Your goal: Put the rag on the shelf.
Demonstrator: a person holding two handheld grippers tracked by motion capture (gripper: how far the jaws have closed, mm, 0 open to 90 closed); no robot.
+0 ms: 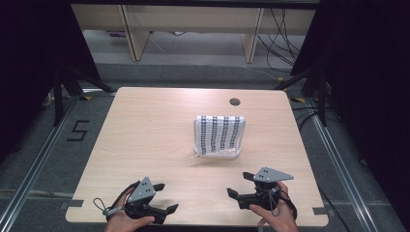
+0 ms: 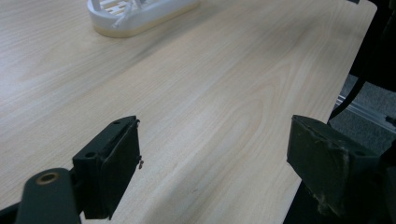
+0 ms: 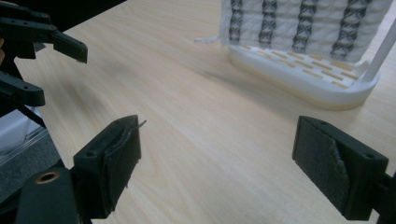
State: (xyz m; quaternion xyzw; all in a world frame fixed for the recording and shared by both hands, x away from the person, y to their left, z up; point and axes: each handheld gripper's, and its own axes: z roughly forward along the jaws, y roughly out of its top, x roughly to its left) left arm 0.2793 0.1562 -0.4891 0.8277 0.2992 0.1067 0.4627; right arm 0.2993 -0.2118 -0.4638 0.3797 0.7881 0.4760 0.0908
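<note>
The white, black-patterned cloth (image 1: 220, 134) draped on a white plastic rack (image 1: 216, 155) stands mid-table, ahead of both wide-open tongs: the right gripper (image 1: 242, 184) sits nearer it than the left gripper (image 1: 166, 198).

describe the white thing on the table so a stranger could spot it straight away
Start at the wooden table, just right of its middle and nearer than the small round hole. There stands a white rack with a slotted base, and a white cloth with dark patterned stripes hangs on it.
</note>
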